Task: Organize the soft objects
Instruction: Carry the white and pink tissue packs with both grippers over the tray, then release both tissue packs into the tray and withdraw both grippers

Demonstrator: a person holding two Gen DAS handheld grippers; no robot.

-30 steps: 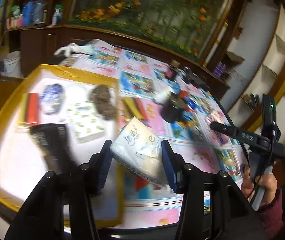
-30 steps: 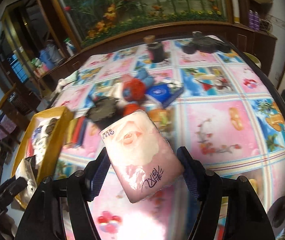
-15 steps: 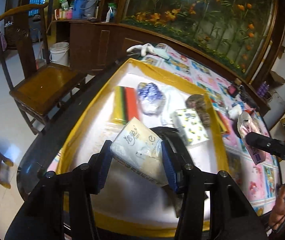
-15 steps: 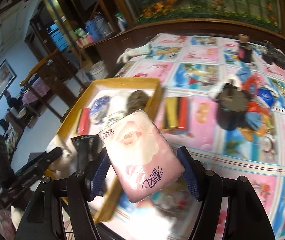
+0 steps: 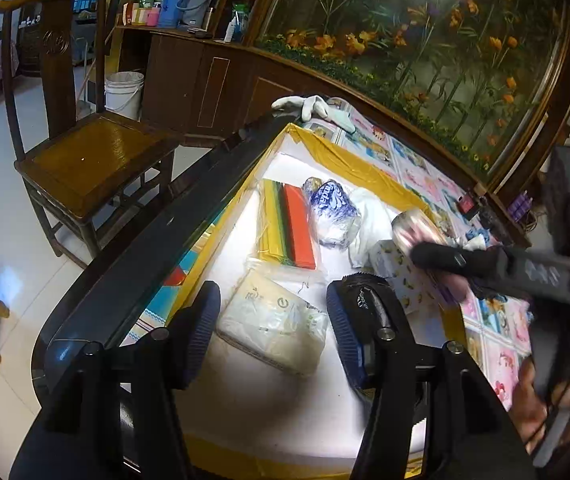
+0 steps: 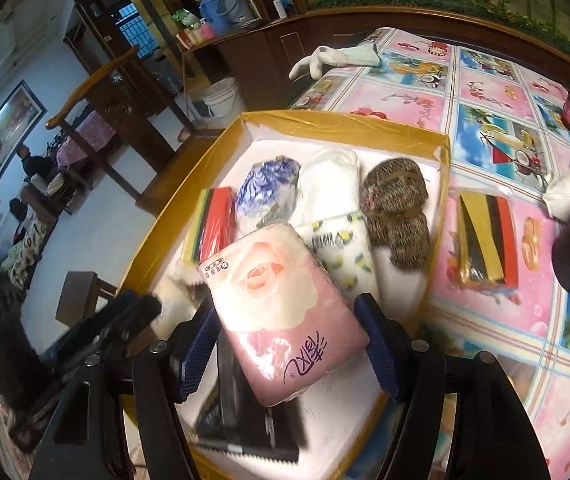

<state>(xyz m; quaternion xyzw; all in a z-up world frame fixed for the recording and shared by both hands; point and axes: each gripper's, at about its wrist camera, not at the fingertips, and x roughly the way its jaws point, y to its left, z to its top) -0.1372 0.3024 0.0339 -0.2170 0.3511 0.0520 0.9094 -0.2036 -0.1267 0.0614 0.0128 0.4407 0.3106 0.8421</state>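
my left gripper (image 5: pixel 273 326) jaws have just been opening; white tissue pack (image 5: pixel 273 326) lies between them on the yellow tray (image 5: pixel 349 156), seemingly freed. right gripper (image 6: pixel 287 340) clamps the pink tissue pack (image 6: pixel 281 308) above the tray.

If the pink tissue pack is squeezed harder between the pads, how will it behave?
The pink tissue pack probably compresses easily: it looks soft and plump in the right tool. Its glossy wrapper may be slippery. It hangs tilted without sagging, so it is likely light.
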